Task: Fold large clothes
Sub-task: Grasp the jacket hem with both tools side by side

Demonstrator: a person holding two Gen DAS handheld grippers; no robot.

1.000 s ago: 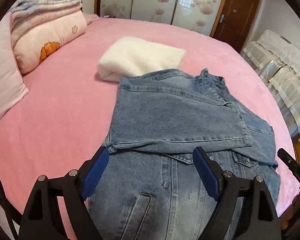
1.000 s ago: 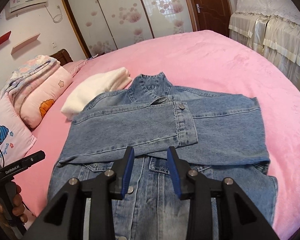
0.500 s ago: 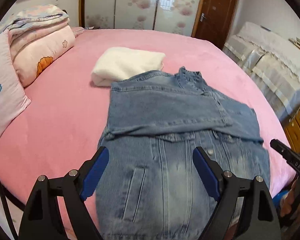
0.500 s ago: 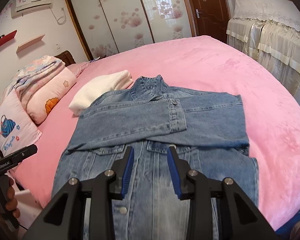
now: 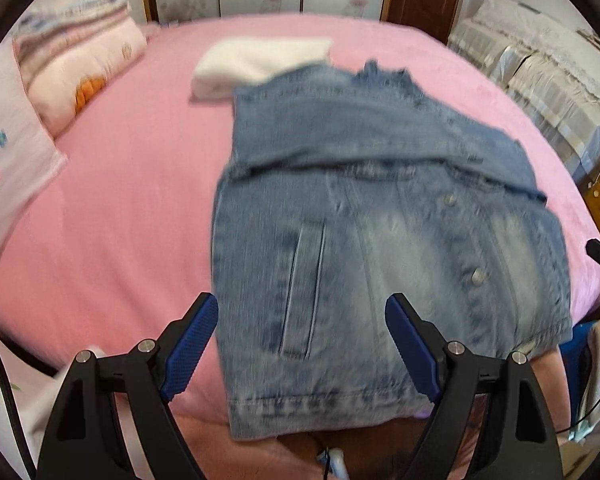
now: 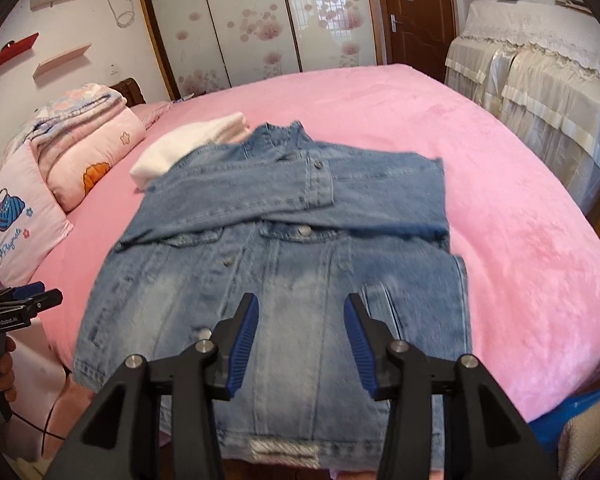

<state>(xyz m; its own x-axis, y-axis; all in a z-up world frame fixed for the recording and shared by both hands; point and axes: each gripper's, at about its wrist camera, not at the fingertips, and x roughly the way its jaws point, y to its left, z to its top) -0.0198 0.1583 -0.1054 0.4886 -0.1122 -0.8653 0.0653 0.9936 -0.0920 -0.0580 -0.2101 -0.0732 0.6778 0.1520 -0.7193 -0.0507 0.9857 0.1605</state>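
Faded blue denim jacket (image 6: 276,280), front side up, lies flat on the pink plush bed (image 6: 520,208) with its hem at the near edge; both sleeves are folded across the chest, the cuff of the upper one buttoned and resting near the centre placket. Collar end touches or slightly overlaps a folded cream-white fleece garment (image 6: 188,148) behind it. Left tool (image 5: 300,344) hovers above the hem's left part with its jaws spread wide, nothing between the blue pads. Right tool (image 6: 298,344) hovers over the hem's middle-right part; its jaws have just been opening, stand partly apart, and hold no cloth. Judgement: sleeve folds done, next step is likely a hem pick-up and fold toward the collar. Risks: denim is stiff and heavy, so a shallow pinch on only the top layer could slip or lift one front panel and open the placket; uneven lift between the two tools would skew the fold; dragging the hem forward could pull the crossed sleeves out of place or push the collar further onto the fleece garment. Hem sits at the bed edge, so a missed grasp may tug it over. Stacked pink floral quilts (image 6: 88,136) and a pink pillow (image 6: 24,220) lie well apart at left. Left view is motion-blurred.
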